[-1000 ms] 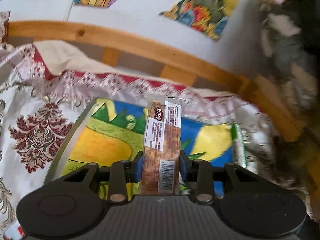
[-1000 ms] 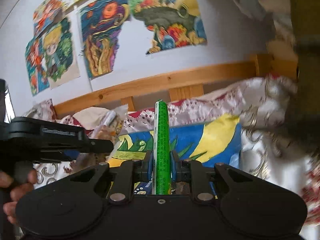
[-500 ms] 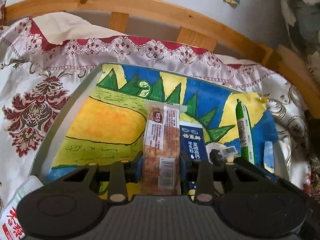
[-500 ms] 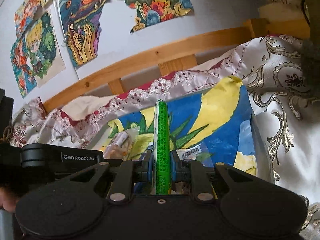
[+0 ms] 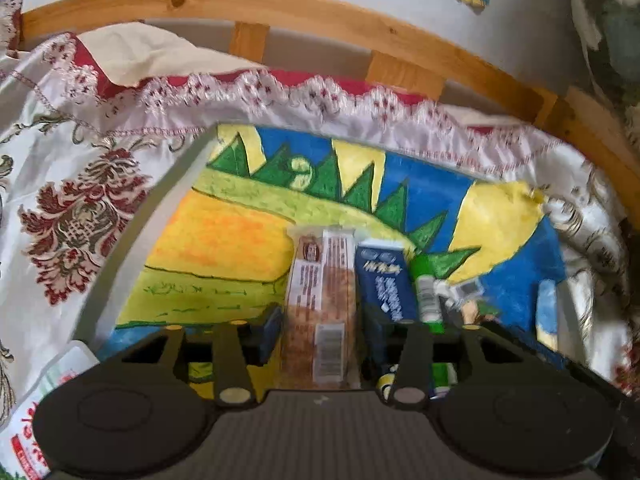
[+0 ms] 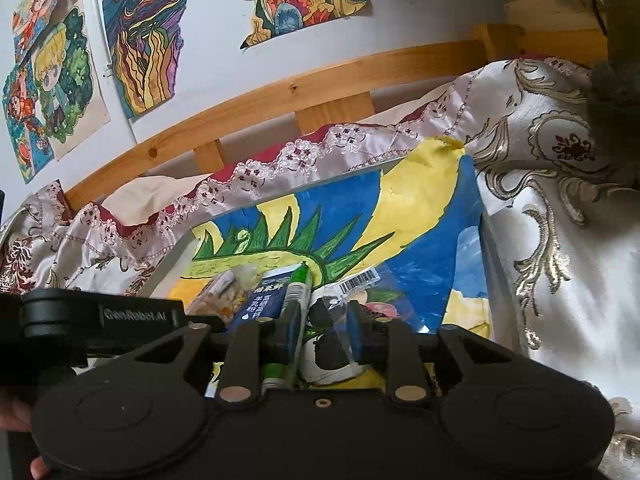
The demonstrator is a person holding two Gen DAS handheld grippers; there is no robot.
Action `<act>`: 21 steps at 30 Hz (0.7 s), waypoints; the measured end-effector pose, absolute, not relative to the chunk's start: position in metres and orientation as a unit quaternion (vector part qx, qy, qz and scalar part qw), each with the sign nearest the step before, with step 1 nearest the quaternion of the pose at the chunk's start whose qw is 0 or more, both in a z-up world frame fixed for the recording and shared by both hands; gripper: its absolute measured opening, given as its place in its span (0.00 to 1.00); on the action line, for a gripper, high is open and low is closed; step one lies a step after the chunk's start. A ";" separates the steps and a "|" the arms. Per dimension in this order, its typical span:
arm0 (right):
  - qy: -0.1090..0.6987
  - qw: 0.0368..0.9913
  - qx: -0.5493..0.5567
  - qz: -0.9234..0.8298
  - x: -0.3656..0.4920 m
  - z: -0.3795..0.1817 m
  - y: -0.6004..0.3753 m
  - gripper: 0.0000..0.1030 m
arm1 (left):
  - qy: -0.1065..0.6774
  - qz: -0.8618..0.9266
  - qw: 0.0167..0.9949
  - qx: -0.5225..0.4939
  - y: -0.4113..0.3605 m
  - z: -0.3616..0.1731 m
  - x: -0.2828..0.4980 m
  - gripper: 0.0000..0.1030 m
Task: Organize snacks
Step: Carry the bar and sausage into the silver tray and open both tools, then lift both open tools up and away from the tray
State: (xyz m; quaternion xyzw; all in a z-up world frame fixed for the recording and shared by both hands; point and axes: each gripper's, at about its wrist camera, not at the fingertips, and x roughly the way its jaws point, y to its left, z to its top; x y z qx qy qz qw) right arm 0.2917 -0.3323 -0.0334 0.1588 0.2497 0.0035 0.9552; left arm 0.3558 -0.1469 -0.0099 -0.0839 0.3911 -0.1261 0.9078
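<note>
Snack bar (image 5: pixel 320 300) lay lengthwise between my opening left claw (image 5: pixel 316 324), pads clear, on the painted tray (image 5: pixel 224 240); my right claw (image 6: pixel 322 326), opening too, had the green stick (image 6: pixel 294 300) against its left pad.

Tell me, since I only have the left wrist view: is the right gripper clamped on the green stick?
Observer: No. The right gripper's jaws are opening. The green stick lies between them, leaning along one pad and clear of the other.
Operator: What sits under those jaws?
Observer: A black-and-white packet with a barcode label lies in the tray directly below them.
Operator: Is there any room to the right of that packet?
Observer: Yes. From here only bare painted lining shows between it and the tray's right wall.
</note>
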 end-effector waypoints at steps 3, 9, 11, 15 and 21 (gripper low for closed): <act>0.241 0.957 0.161 0.010 0.284 -0.021 -0.331 0.46 | 0.373 -0.121 0.915 -0.096 -0.140 0.007 0.346 0.67; 0.199 0.970 0.138 0.011 0.257 0.019 -0.322 0.70 | 0.317 -0.117 0.934 -0.112 -0.121 0.052 0.314 0.86; 0.182 0.975 0.126 0.012 0.245 0.035 -0.318 0.76 | 0.304 -0.115 0.939 -0.112 -0.116 0.066 0.303 0.90; 0.156 0.982 0.108 0.014 0.215 0.062 -0.310 0.90 | 0.273 -0.116 0.949 -0.109 -0.103 0.090 0.271 0.97; 0.128 0.987 0.095 0.001 0.161 0.086 -0.301 0.98 | 0.227 -0.120 0.960 -0.114 -0.081 0.110 0.223 0.99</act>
